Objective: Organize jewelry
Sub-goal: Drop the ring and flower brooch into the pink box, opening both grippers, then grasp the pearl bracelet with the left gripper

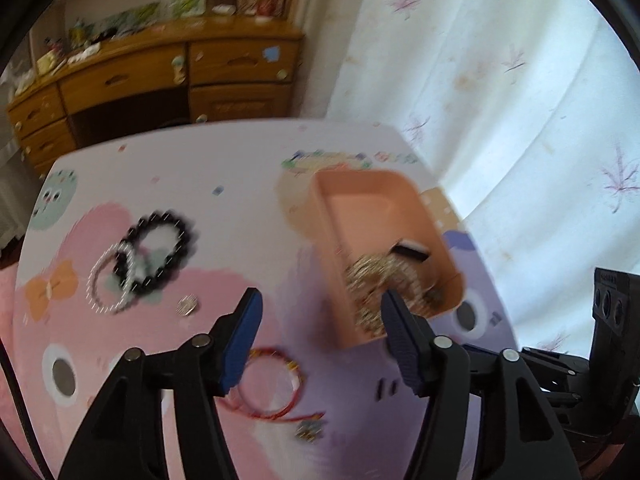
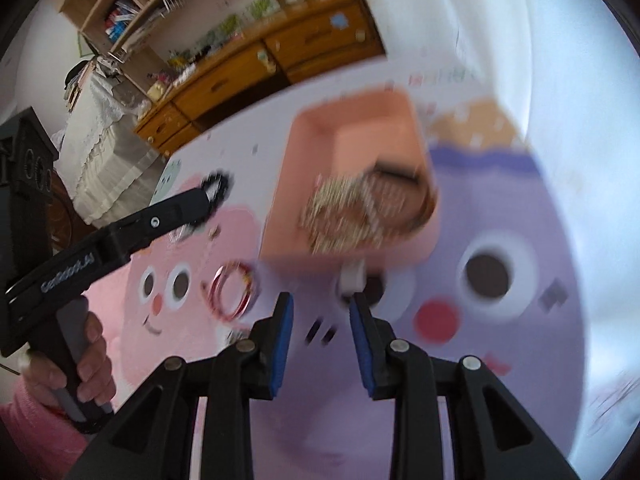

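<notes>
Risk, tray: peach tray point(image 1: 374, 216) already heaped at its near end; likely to shed chain over the rim if nudged by the right-hand pad of the left gripper point(image 1: 320, 332), just below that corner.
Risk, tangle: black bead bracelet point(image 1: 160, 250) overlapping white bead bracelet point(image 1: 110, 280); lifting one could drag the other off the worktop point(image 1: 224, 168).
Risk, blur: both views smeared by motion; fine contact hard to judge, so a misplaced pinch looks possible.
Left jaws: spread wide, holding nothing; red cord bracelet point(image 1: 266, 386) just under the left pad, small silver piece point(image 1: 187, 306) ahead and to the left.
Right gripper point(image 2: 322, 320): jaws partly open, nothing between them; small white object point(image 2: 352, 278) just ahead of the tips, identity unclear.
Tray location: ahead of both sets of jaws, right of centre for the left pair, dead ahead for the right pair.
Tray contents: mound of gold-and-silver chains point(image 2: 352, 216), plus a dark flat item point(image 1: 410, 252) behind it; far end bare.
Loose jewelry: bead bracelets well left of the left jaws; small gold-flecked trinket point(image 1: 310, 430) below the red cord, between the left arms.
</notes>
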The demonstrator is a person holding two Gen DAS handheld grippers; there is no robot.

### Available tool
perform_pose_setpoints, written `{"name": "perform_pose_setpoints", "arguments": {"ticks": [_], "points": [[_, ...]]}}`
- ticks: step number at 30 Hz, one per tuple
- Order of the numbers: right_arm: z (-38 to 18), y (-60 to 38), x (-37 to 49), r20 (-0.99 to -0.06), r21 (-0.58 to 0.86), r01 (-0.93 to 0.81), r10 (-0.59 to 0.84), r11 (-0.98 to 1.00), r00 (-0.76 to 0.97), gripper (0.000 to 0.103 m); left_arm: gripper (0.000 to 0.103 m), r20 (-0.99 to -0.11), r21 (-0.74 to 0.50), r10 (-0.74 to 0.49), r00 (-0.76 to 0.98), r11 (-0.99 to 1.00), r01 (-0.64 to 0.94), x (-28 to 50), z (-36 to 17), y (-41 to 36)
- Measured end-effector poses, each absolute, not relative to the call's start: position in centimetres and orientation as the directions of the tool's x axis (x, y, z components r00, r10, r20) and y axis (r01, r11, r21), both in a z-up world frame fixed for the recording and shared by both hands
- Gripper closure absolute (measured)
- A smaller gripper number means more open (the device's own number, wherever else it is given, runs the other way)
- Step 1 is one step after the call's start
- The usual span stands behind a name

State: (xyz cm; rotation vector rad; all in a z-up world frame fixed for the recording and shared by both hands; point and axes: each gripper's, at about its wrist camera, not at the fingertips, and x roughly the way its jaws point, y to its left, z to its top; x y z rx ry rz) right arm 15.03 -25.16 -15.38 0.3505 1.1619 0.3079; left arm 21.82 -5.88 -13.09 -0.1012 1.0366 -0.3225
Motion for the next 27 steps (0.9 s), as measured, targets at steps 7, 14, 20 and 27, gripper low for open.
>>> {"name": "perform_pose_setpoints", "arguments": {"ticks": [7,14,20,27], "points": [[-18.2,-21.7,13.7,-0.845,0.490,-0.029,0.483,0.871,0.229,0.074,0.028,-0.908,-0.137,-0.162,0.387,0.986,0.091,21.3,-16.3,-0.3],[-19.1,-17.2,13.9,-0.857,0.486,-0.041,0.485,0.873,0.175,0.071,0.018,-0.924,-0.045,-0.057,0.379,0.998,0.041,21.8,-17.4,5.2],[-19.4,-14.8,14.3,-0.892,0.414,-0.018,0.409,0.910,0.192,0.062,0.017,-0.924,-0.019,-0.043,0.379,0.998,0.066,22.8,-18.3,8.2],[-19.4,-12.4,14.1,-0.927,0.278,-0.006,0.270,0.961,0.261,0.062,0.017,-0.896,-0.020,-0.077,0.437,0.991,0.134,24.4,-19.9,10.2]]}}
